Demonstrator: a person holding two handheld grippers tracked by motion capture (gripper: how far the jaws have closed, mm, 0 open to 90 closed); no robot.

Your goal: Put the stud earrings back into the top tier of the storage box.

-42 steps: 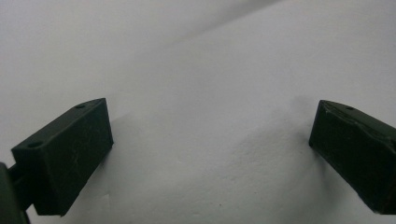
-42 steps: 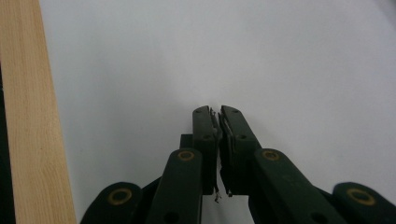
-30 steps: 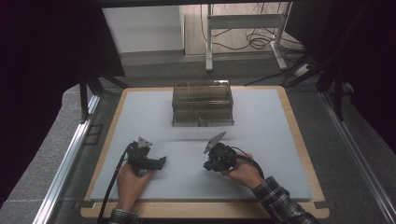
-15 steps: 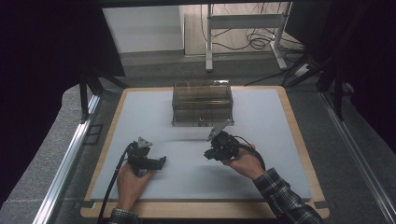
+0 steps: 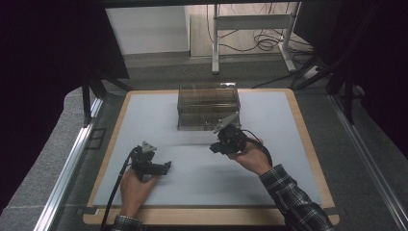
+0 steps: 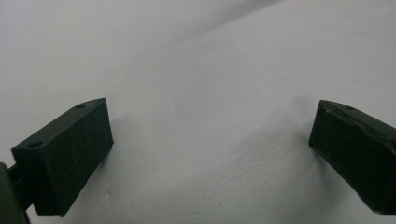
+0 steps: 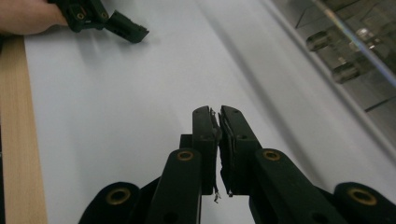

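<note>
A clear plastic box with a lid stands at the back middle of the white mat. My right gripper hovers just in front of the box's right corner, pointing left across the mat. Its jaws are shut with nothing between them. In the right gripper view the box's wall runs along the upper right. My left gripper rests low on the mat at the front left, pointing right. Its jaws stand wide open over bare mat. The left gripper also appears far off in the right gripper view.
The mat lies on a wooden board with a raised rim. Metal rails flank the table on both sides. A desk frame and loose cables sit on the floor beyond the table.
My right hand has lifted its gripper and carried it away from the front edge, closer to the box. The left hand and its gripper have stayed put.
</note>
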